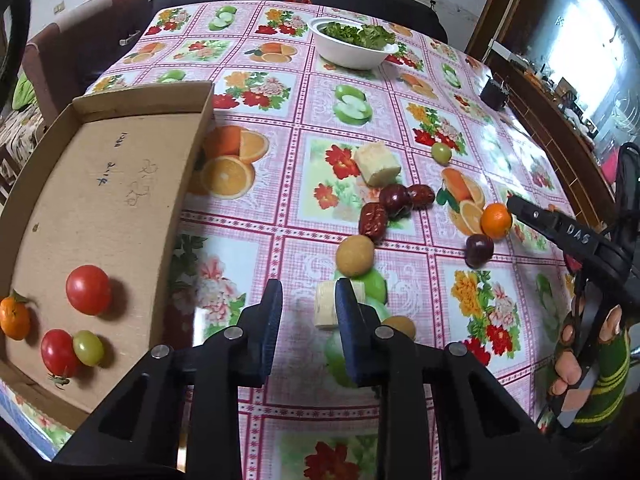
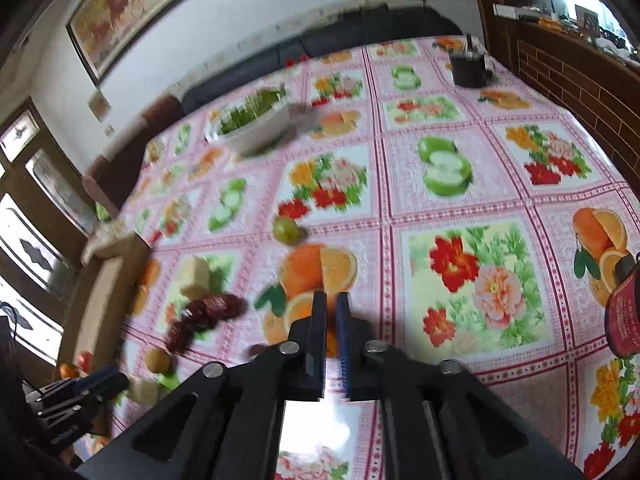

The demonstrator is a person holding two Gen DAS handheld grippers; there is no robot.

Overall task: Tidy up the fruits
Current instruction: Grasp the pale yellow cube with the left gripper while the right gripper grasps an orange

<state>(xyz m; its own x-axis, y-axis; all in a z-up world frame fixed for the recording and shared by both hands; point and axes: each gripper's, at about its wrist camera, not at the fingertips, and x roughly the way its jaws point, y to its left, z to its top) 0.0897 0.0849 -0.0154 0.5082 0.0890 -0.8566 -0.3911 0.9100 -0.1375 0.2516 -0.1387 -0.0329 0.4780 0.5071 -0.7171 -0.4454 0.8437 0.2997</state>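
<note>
A cardboard tray (image 1: 120, 184) at the left holds two red tomatoes (image 1: 88, 290), a green one (image 1: 88, 347) and a small mandarin (image 1: 14, 318). My left gripper (image 1: 306, 312) is open and empty over the tablecloth, just right of the tray, with a pale cut piece (image 1: 325, 305) beside its right finger. Red dates (image 1: 394, 200), a tan round fruit (image 1: 355, 255), a dark plum (image 1: 479, 250) and a green fruit (image 1: 441, 153) lie loose ahead. My right gripper (image 2: 331, 300) is shut on a mandarin (image 1: 496, 221), its orange skin (image 2: 331, 340) showing between the fingers.
A white bowl of greens (image 1: 352, 44) stands at the far side. A dark cup (image 1: 494, 94) is at the far right edge. A red tin (image 2: 624, 320) sits at the right. A pale cake-like block (image 1: 378, 164) lies near the dates.
</note>
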